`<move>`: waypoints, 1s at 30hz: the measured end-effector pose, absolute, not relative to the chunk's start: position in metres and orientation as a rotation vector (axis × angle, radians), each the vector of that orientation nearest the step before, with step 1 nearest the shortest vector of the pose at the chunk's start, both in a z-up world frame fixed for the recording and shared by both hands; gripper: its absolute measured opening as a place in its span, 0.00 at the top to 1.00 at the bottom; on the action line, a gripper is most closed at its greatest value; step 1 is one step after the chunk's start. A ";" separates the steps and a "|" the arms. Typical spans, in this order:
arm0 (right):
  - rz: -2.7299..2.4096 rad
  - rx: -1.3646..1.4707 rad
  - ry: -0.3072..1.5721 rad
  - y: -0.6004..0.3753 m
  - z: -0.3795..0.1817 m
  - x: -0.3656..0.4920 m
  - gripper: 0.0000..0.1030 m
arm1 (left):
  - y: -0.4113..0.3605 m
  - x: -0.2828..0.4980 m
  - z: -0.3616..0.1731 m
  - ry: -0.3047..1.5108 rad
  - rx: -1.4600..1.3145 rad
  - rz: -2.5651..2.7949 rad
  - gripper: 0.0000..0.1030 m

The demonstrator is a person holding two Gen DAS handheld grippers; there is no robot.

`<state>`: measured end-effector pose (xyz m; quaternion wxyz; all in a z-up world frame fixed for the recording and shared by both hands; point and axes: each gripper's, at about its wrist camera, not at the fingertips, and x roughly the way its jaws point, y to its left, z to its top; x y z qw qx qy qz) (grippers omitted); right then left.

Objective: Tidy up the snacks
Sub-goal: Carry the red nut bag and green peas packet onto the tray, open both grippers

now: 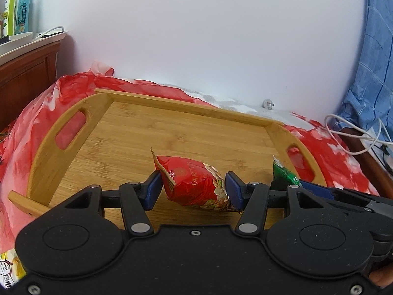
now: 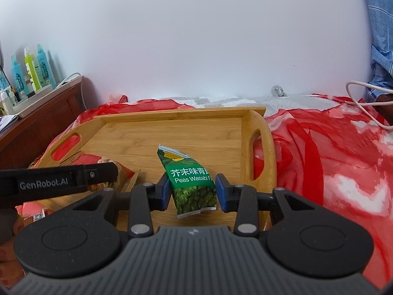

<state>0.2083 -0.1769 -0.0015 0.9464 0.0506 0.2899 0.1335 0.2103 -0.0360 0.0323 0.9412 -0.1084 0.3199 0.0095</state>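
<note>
My left gripper point(image 1: 194, 193) is shut on a red snack packet point(image 1: 194, 184) and holds it over the near part of a bamboo tray point(image 1: 137, 132). My right gripper point(image 2: 192, 191) is shut on a green wasabi peas packet point(image 2: 192, 184) over the same tray point(image 2: 196, 132), toward its right handle. In the left wrist view the green packet point(image 1: 285, 173) and the right gripper show at the right. In the right wrist view the left gripper's arm crosses at the left, with the red packet point(image 2: 120, 172) partly hidden behind it.
The tray lies on a red and white cloth point(image 2: 319, 152) over a bed. A wooden cabinet point(image 1: 22, 78) with a white tray of bottles point(image 1: 14, 7) stands at the left. White cables point(image 1: 353, 132) lie at the right. A white wall is behind.
</note>
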 end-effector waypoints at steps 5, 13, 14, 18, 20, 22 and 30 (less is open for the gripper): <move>0.264 0.093 0.595 -0.174 -0.003 0.209 0.58 | -0.038 0.212 0.031 0.649 -0.208 0.022 0.47; 0.256 0.096 0.605 -0.175 -0.005 0.210 0.57 | -0.040 0.214 0.030 0.651 -0.185 0.035 0.47; 0.256 0.098 0.606 -0.176 -0.006 0.210 0.57 | -0.040 0.215 0.029 0.653 -0.182 0.036 0.46; 0.255 0.101 0.607 -0.177 -0.006 0.211 0.56 | -0.041 0.215 0.029 0.653 -0.165 0.034 0.45; 0.257 0.103 0.605 -0.177 -0.006 0.211 0.55 | -0.041 0.215 0.029 0.655 -0.165 0.035 0.45; 0.258 0.106 0.605 -0.177 -0.006 0.212 0.54 | -0.042 0.214 0.030 0.656 -0.163 0.037 0.43; 0.263 0.111 0.575 -0.179 0.000 0.207 0.38 | -0.041 0.206 0.039 0.645 -0.146 0.042 0.23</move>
